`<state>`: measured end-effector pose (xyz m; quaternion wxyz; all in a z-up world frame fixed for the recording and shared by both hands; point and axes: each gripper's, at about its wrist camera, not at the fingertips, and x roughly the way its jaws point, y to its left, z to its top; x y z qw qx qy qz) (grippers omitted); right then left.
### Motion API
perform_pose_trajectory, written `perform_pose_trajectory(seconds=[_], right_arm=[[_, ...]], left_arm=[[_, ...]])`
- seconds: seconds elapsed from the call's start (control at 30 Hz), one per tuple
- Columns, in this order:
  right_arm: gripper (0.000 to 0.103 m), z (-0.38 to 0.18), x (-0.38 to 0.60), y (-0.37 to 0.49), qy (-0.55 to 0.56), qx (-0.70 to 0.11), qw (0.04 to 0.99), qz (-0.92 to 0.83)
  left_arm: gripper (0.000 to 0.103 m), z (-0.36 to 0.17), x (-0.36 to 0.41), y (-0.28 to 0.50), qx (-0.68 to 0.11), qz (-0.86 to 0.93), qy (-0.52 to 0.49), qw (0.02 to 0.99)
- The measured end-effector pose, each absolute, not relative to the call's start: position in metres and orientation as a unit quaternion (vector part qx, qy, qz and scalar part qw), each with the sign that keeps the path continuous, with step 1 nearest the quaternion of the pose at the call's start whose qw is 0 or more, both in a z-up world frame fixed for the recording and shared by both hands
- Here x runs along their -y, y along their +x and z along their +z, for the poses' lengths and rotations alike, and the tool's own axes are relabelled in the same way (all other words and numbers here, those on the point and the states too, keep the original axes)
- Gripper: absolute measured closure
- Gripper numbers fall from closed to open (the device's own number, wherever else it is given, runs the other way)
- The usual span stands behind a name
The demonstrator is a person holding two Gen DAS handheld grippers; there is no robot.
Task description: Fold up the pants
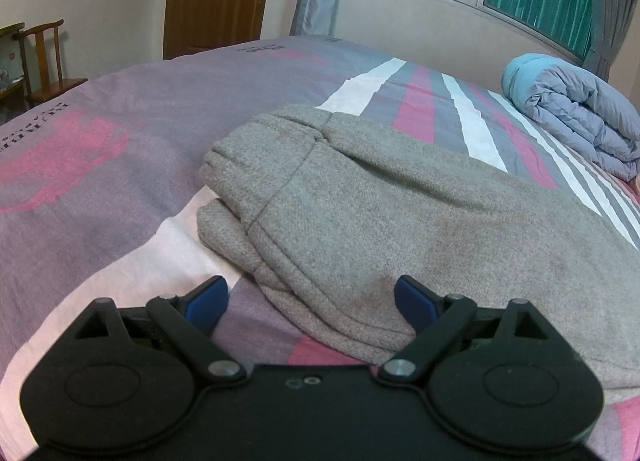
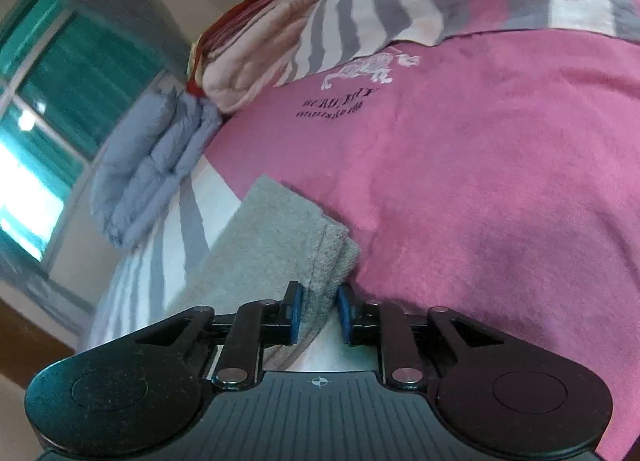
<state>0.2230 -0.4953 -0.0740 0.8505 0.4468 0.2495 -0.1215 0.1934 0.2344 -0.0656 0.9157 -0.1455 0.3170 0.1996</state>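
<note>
Our left claw (image 1: 310, 303) gapes wide over the near edge of the folded grey pants (image 1: 360, 213) on the bed (image 1: 100, 165). Our right claw (image 2: 319, 313) straddles a pants corner, loosened. Bedspread lettering (image 2: 340, 101) reads partly "ESTABLISHED"; the rest is blurred.

The pants (image 1: 360, 213) are seen as a grey, fleecy knit garment, folded over into a thick, layered bundle and laid flat on a striped pink, grey and white bed cover. A seam line is seen running across the upper layer, and rounded, stacked folds are noted at the left end in the left wrist view. In the right wrist view one narrow folded end (image 2: 280, 245) is shown.
</note>
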Motion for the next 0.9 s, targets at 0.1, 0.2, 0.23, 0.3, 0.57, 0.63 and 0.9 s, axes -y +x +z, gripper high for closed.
perform_pose_trajectory(seconds=[0.1, 0.2, 0.23, 0.3, 0.57, 0.63, 0.9], right_arm=[[0.055, -0.071, 0.502, 0.207, 0.495, -0.213, 0.834, -0.118], [0.055, -0.075, 0.505, 0.203, 0.525, -0.208, 0.818, -0.111], [0.055, -0.076, 0.506, 0.204, 0.530, -0.211, 0.814, -0.107], [0.055, -0.078, 0.509, 0.210, 0.538, -0.216, 0.808, -0.105], [0.055, -0.075, 0.506, 0.232, 0.506, -0.243, 0.822, -0.096], [0.058, -0.078, 0.502, 0.230, 0.490, -0.240, 0.833, -0.092], [0.087, -0.083, 0.499, 0.240, 0.453, -0.273, 0.840, -0.120]], left_arm=[[0.018, -0.066, -0.235, 0.193, -0.316, 0.200, -0.145, 0.916], [0.018, -0.066, -0.235, 0.193, -0.316, 0.200, -0.145, 0.916], [0.018, -0.066, -0.235, 0.193, -0.316, 0.200, -0.145, 0.916], [0.018, -0.066, -0.235, 0.193, -0.316, 0.200, -0.145, 0.916], [0.018, -0.066, -0.234, 0.192, -0.315, 0.201, -0.145, 0.916], [0.018, -0.066, -0.234, 0.192, -0.314, 0.201, -0.144, 0.917], [0.018, -0.068, -0.234, 0.189, -0.308, 0.199, -0.147, 0.919]])
